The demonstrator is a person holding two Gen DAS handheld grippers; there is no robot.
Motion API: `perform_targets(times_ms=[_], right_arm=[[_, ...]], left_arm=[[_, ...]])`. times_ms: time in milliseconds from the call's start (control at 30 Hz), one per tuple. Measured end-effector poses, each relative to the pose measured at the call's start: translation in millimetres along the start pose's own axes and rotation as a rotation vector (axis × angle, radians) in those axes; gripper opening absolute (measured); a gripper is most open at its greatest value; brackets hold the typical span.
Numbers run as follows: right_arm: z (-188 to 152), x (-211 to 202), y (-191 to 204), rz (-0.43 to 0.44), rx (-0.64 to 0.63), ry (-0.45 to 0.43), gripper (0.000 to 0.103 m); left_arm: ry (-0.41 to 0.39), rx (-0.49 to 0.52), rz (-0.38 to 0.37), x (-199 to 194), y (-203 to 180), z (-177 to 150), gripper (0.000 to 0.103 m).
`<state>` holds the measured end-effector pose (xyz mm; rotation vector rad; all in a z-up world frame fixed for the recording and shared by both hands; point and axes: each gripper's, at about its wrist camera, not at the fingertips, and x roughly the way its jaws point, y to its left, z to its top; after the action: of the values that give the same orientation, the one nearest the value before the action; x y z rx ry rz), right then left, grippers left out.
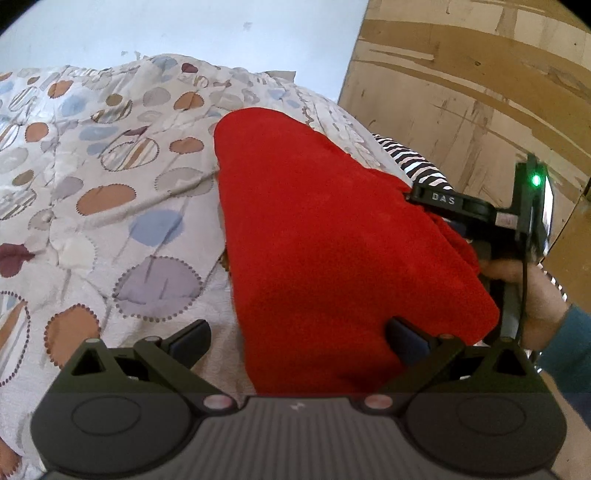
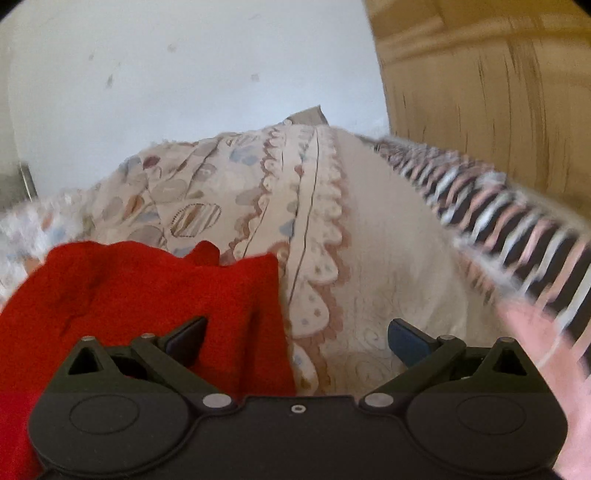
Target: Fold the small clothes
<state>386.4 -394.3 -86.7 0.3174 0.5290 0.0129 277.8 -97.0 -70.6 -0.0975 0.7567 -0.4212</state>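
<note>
A red fleece garment [image 1: 325,240] lies in a folded wedge on the patterned bedspread [image 1: 110,166]. My left gripper [image 1: 295,339] is open, its jaws wide apart over the garment's near end. In the left wrist view the right gripper [image 1: 439,201] sits at the garment's right edge, fingers hidden by the cloth. In the right wrist view the right gripper [image 2: 295,338] is open, with the red garment [image 2: 147,295] under its left finger and bare bedspread [image 2: 388,258] between the jaws.
A black, white and pink striped cloth [image 2: 517,229] lies at the bed's right side, also seen in the left wrist view [image 1: 410,158]. A plywood panel [image 1: 461,92] stands to the right, a pale wall [image 1: 184,29] behind the bed.
</note>
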Motion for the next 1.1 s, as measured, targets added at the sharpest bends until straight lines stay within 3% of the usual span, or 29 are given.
perform_targets(times_ms=[100,567,700,900,1100], right_arm=[[-3,-2,-13,0.055,0.068,-0.01,0.103],[-5,-6,-10,0.056,0.057,-0.027,0.103],[-6,-6,-9,0.059,0.061,-0.031,0.103],[-5,-6,-9,0.059,0.062,-0.032,0.103],[-6,-8,-10,0.063,0.066,-0.036,0.103]], left_arm=[[0.004,0.004,-0.001,0,0,0,0.103],[-0.021,0.065,0.041,-27,-11,21,0.103],[-0.088,0.017,0.06,-30,-7,33,0.103],[-0.085,-0.057,0.106,-11,4,51,0.103],[-0.073,-0.105,0.074,3,14,49,0.103]])
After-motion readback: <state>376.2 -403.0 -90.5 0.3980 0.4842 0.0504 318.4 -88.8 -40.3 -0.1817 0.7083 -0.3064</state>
